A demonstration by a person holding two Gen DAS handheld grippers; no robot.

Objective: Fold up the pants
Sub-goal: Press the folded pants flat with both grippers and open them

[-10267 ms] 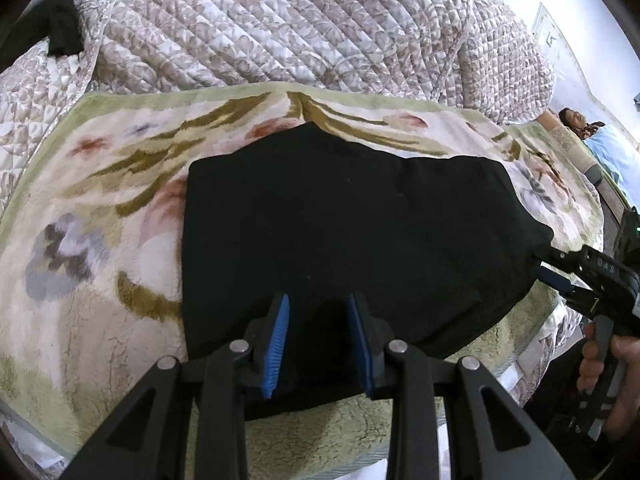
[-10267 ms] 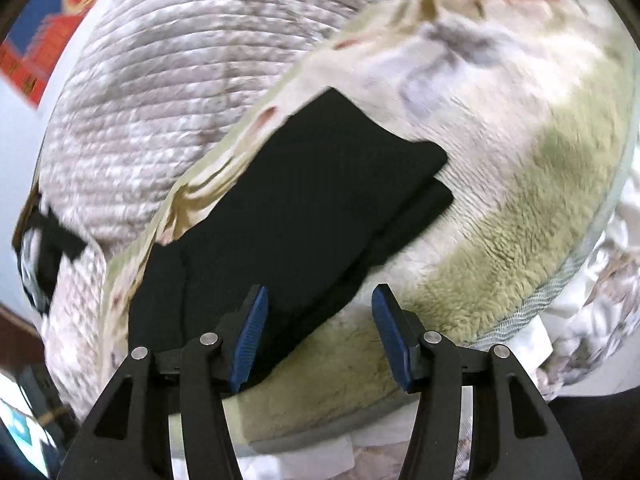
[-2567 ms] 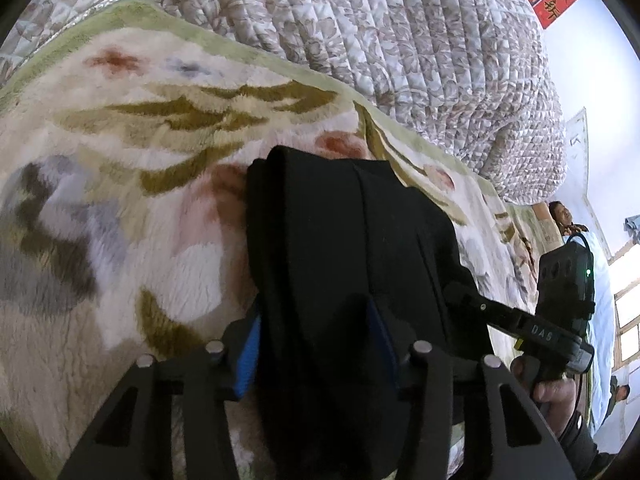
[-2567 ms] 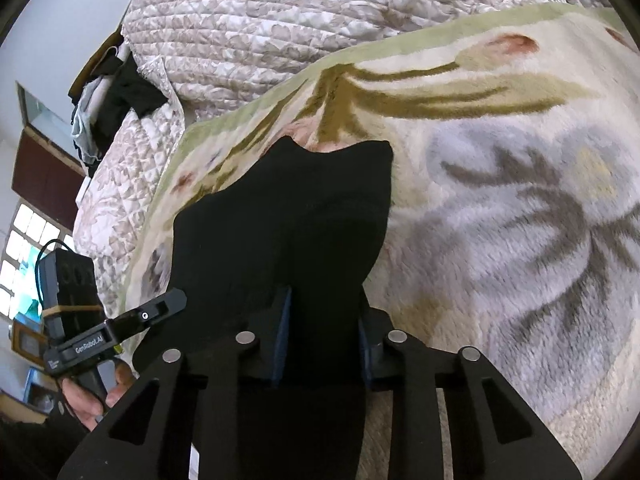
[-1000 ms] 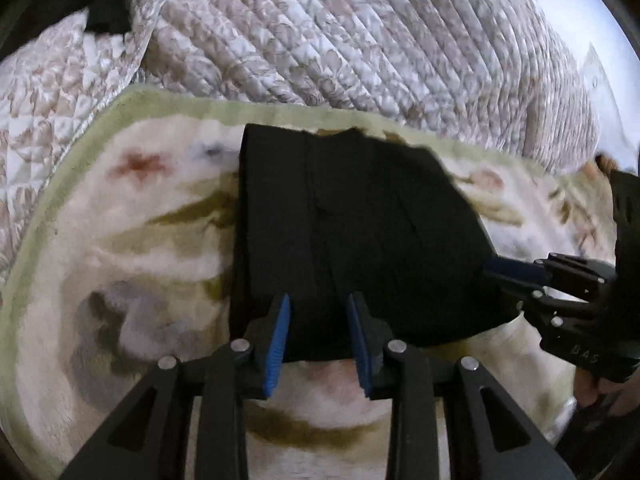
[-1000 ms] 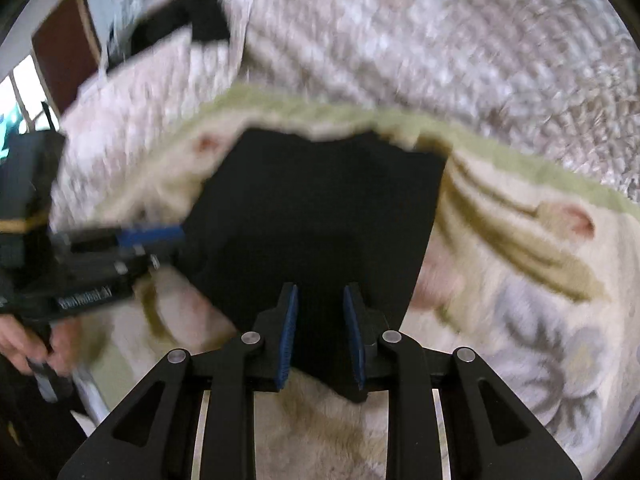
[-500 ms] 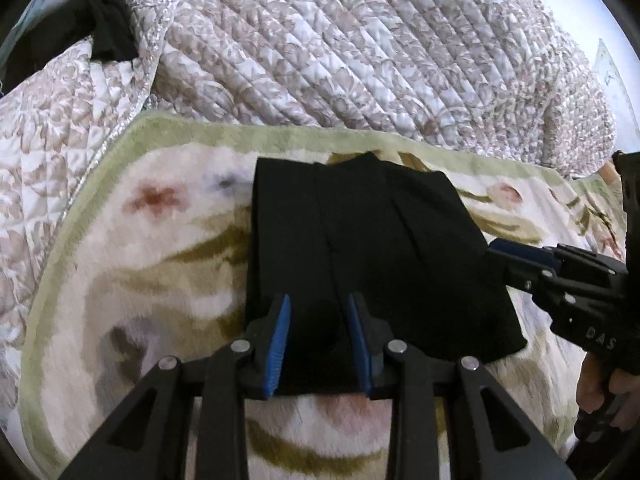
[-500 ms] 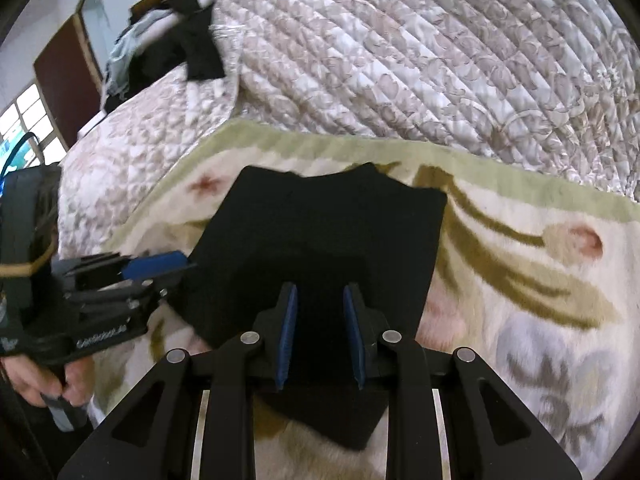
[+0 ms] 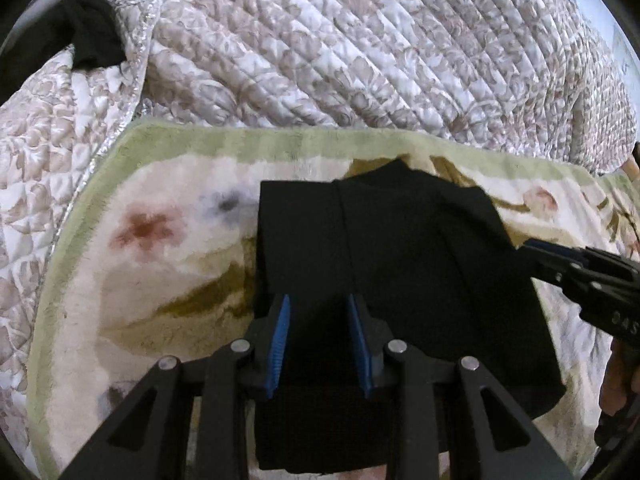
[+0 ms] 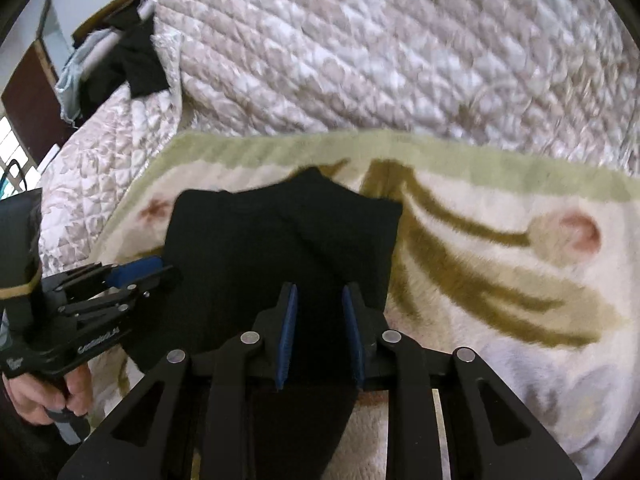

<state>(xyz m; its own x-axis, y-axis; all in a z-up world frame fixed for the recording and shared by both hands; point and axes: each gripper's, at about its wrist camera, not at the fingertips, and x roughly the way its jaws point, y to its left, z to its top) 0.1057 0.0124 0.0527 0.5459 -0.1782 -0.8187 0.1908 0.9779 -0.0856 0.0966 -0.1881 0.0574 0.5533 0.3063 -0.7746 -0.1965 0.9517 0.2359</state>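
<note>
Two claws, each clamped on the near edge of the black pants (image 9: 400, 264), which lie folded into a compact block on the floral blanket (image 9: 160, 280), centre of both frames. The left claw (image 9: 320, 340) has its blue pads narrow with dark cloth bunched between them, lower centre of the left wrist view; the right claw (image 10: 318, 332) shows the same in the right wrist view, jaws narrow, cloth hanging down between and below them.

Why held like this (my guess): pinching the near edge at two spots side by side keeps the layers stacked, so the edge can be lifted and carried over as one straight line towards the far edge for another fold. Both claws tilt down onto the fabric.

View differences:
- The left wrist view shows the pants' left edge clean and straight, plus a vertical seam or crease; the right claw enters at right middle, by the pants' right edge, with only a sliver of the hand.
- The right wrist view shows the pants' right edge and a pointed flap sticking up at the far edge, and the person's hand (image 10: 44, 396) gripping the left claw's handle, lower left.
- Both show the quilted bedspread (image 10: 400, 48) across the top; the pile of clothes (image 10: 132, 56) in the upper left shows more fully in the right view.
</note>
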